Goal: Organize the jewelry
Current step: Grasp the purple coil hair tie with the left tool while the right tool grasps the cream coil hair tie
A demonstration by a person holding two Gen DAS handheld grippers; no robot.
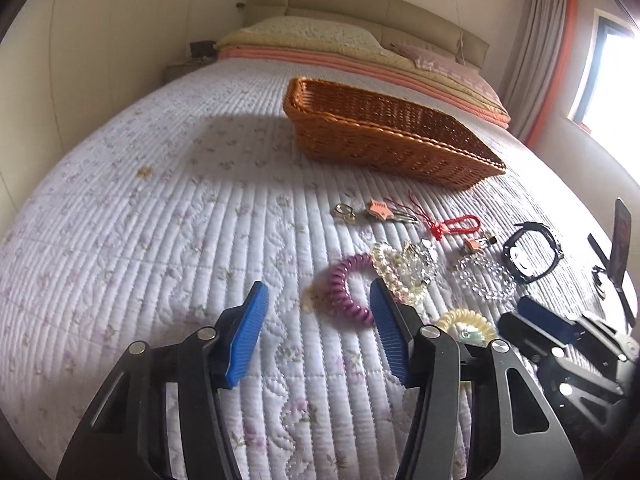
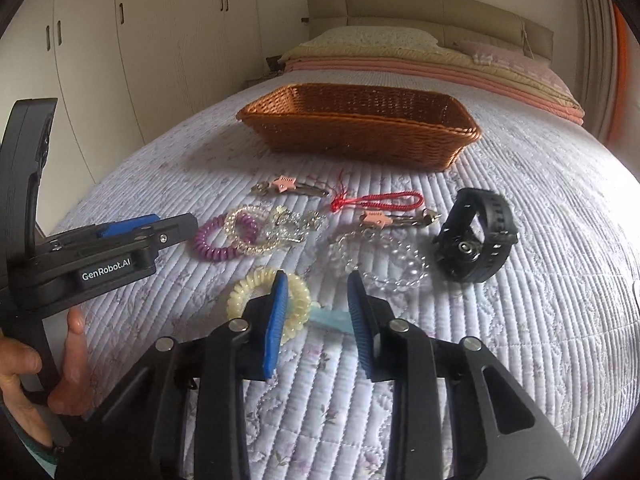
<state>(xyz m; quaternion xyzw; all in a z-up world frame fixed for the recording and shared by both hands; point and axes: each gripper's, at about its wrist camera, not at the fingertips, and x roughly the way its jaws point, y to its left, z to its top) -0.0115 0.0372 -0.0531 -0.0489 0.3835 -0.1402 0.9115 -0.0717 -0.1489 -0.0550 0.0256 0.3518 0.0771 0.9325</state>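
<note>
Jewelry lies scattered on the quilted bed in front of a brown wicker basket (image 1: 384,136) (image 2: 360,124). A purple spiral band (image 1: 350,288) (image 2: 220,240), a clear chain bracelet (image 1: 404,272) (image 2: 256,232), a clear bead bracelet (image 1: 486,278) (image 2: 384,264), a red cord (image 1: 456,226) (image 2: 380,200), pink star clips (image 1: 376,206) (image 2: 284,184) and a black watch (image 1: 534,254) (image 2: 476,236) show. My left gripper (image 1: 318,304) is open just before the purple band. My right gripper (image 2: 318,292) is open, its left finger over a cream spiral band (image 2: 256,304) (image 1: 466,322).
The left gripper's body (image 2: 92,256) and the hand holding it sit at the left of the right wrist view. Folded blankets and pillows (image 2: 420,52) lie beyond the basket. Wardrobes stand on the left, a window (image 1: 608,76) on the right.
</note>
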